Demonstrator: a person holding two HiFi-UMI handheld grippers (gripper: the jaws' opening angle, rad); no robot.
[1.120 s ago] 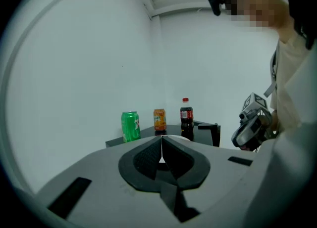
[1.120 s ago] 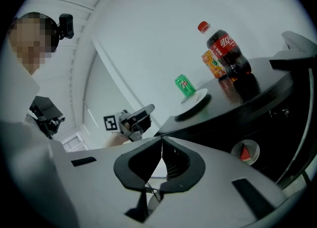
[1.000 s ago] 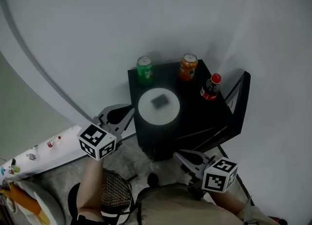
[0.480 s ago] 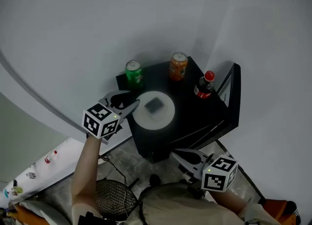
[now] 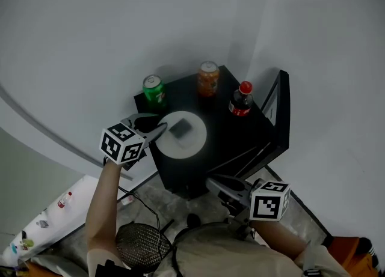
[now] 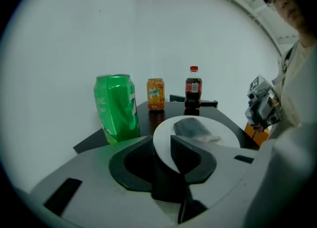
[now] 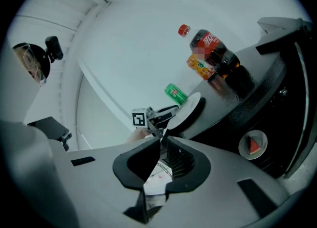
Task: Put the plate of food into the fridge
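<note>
A white plate [image 5: 194,140] with a dark piece of food [image 5: 180,128] lies on top of a small black fridge [image 5: 240,137]. My left gripper [image 5: 157,124] is at the plate's left rim. In the left gripper view the plate [image 6: 223,138] reaches into the gap between the jaws, which are closing but still stand apart, with nothing pressed. My right gripper [image 5: 212,183] hangs low in front of the fridge, shut and empty. The fridge door [image 5: 275,104] stands open at the right. Inside, the right gripper view shows a small plate with a watermelon slice [image 7: 253,144].
A green can [image 5: 153,89], an orange can [image 5: 208,78] and a cola bottle [image 5: 241,99] stand along the back of the fridge top, close behind the plate. White walls close in behind and right. A mesh basket [image 5: 138,246] sits on the floor near my legs.
My left gripper rose from low at the fridge's left corner to the plate's left rim, and its jaws came apart. The right gripper stayed low and shut.
</note>
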